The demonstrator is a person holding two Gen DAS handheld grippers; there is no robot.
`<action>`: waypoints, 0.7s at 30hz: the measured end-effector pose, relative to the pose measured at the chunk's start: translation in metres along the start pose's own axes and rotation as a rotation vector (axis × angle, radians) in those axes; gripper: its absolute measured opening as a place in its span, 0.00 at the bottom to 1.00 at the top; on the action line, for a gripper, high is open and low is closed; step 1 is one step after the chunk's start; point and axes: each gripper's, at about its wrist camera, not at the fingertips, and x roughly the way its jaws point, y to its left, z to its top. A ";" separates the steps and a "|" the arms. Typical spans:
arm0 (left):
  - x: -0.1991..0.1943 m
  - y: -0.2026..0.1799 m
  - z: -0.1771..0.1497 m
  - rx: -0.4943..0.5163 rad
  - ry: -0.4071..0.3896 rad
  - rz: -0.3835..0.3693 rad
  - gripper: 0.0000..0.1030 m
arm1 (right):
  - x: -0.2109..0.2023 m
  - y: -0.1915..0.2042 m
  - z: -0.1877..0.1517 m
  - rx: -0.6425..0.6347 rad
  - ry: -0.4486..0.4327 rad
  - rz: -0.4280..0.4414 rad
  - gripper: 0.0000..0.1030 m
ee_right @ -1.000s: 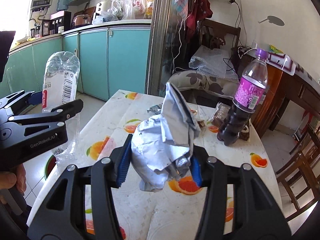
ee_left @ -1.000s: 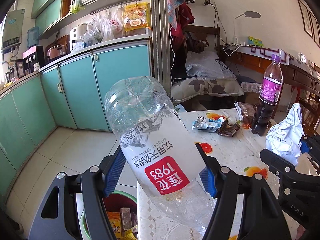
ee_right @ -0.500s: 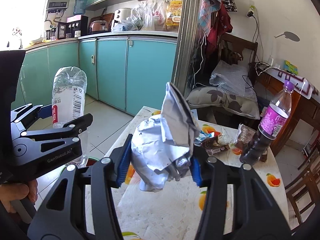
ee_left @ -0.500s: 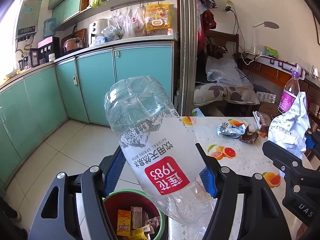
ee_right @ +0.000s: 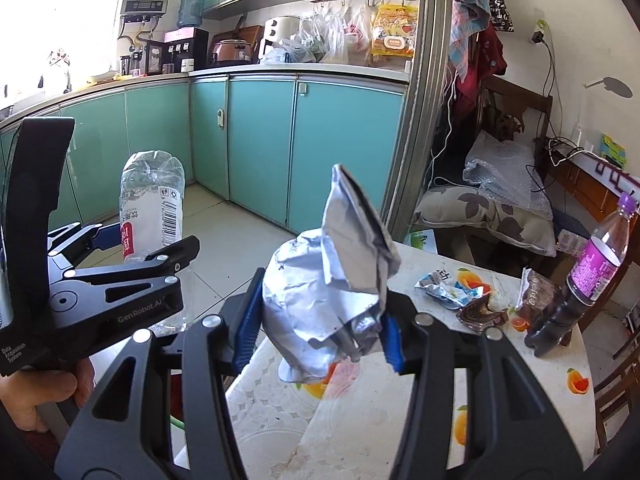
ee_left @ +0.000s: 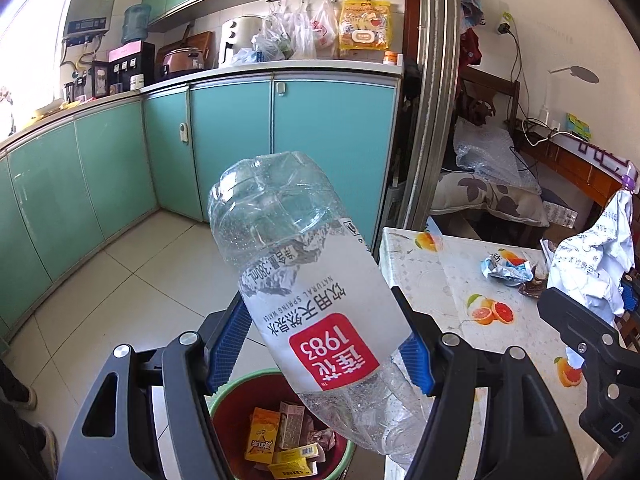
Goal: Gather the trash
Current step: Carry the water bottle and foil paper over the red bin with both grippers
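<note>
My left gripper (ee_left: 320,344) is shut on an empty clear water bottle (ee_left: 304,280) with a red 1983 label, held base up above a green-rimmed trash bin (ee_left: 280,440) on the floor by the table's left edge. The bin holds several cartons. My right gripper (ee_right: 316,332) is shut on a crumpled silver wrapper (ee_right: 332,280) above the table. The left gripper (ee_right: 120,280) and bottle (ee_right: 150,208) show at left in the right wrist view. The wrapper (ee_left: 592,264) shows at right in the left wrist view.
The table (ee_right: 360,420) with an orange-print cloth carries a small crumpled wrapper (ee_right: 444,286), brown wrappers (ee_right: 484,312) and a purple-labelled dark drink bottle (ee_right: 588,276). Teal kitchen cabinets (ee_left: 280,140) line the back. A cushioned bench (ee_right: 492,208) stands behind the table.
Both grippers have drawn back and leftward from the table with their loads. The trash bin has come further into view under the bottle.
</note>
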 end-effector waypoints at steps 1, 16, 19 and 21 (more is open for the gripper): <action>0.003 0.006 0.000 -0.003 0.006 0.015 0.63 | 0.003 0.003 0.001 0.003 0.004 0.014 0.47; 0.047 0.086 -0.019 -0.131 0.149 0.143 0.63 | 0.085 0.048 -0.009 0.060 0.198 0.255 0.47; 0.054 0.089 -0.022 -0.133 0.166 0.153 0.63 | 0.106 0.056 -0.018 0.076 0.264 0.294 0.47; 0.056 0.086 -0.023 -0.123 0.168 0.157 0.63 | 0.110 0.061 -0.025 0.071 0.281 0.297 0.47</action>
